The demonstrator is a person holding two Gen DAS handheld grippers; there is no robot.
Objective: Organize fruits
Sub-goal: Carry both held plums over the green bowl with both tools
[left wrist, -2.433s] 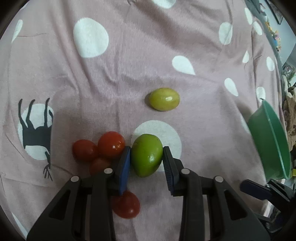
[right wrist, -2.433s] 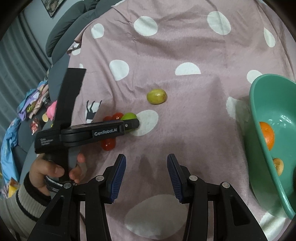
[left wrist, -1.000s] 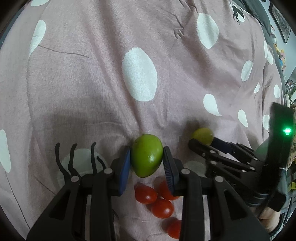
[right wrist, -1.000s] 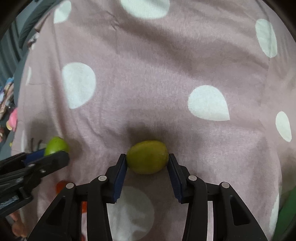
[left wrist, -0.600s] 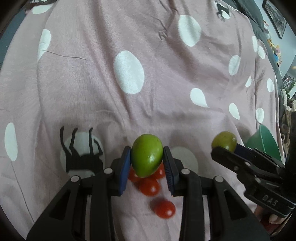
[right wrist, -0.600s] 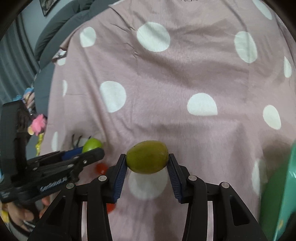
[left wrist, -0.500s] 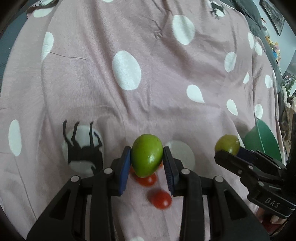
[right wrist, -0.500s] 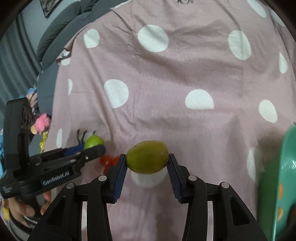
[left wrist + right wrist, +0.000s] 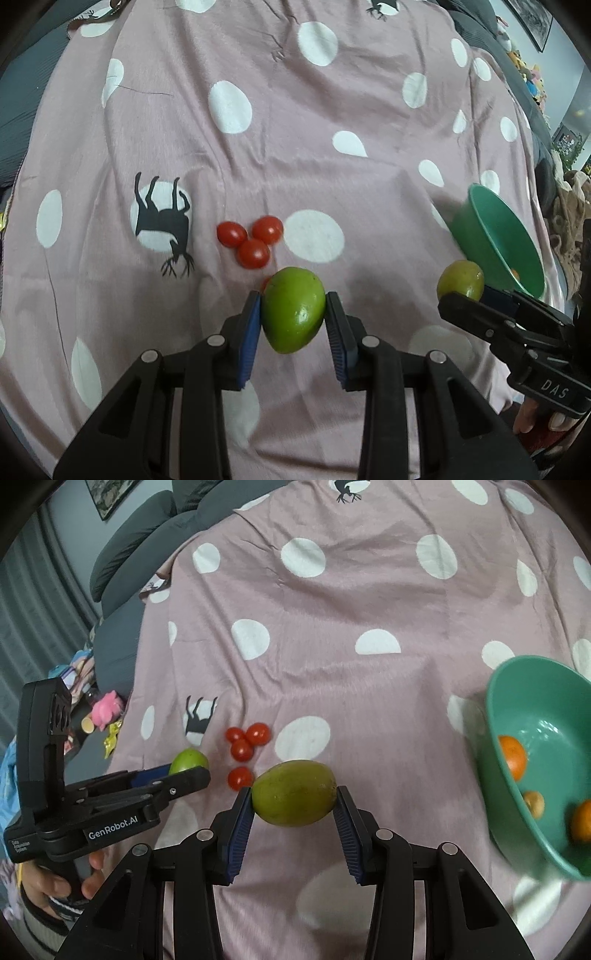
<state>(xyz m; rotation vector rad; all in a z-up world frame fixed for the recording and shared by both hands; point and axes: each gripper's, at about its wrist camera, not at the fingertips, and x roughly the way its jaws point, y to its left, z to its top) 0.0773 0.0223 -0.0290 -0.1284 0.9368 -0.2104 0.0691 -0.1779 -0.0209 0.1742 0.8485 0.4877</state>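
Fruits are held in both tongs: the left tongs (image 9: 293,317) clamp a bright green fruit (image 9: 294,309) at lower centre of the left view, and the right tongs (image 9: 294,797) pinch an olive-green fruit (image 9: 294,792) lengthwise. Above them, four cherry tomatoes (image 9: 246,745) lie on the pink spotted cloth (image 9: 332,602). At the right edge sits a tilted teal bowl (image 9: 532,675) holding two oranges (image 9: 511,757) and a small brownish fruit (image 9: 534,802).

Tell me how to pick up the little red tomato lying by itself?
Judging by its pose, come straight down over the lone tomato and pinch its round sides, fingers placed left and right. It lies apart from the cluster of three tomatoes, so there is room beside it on the cloth.
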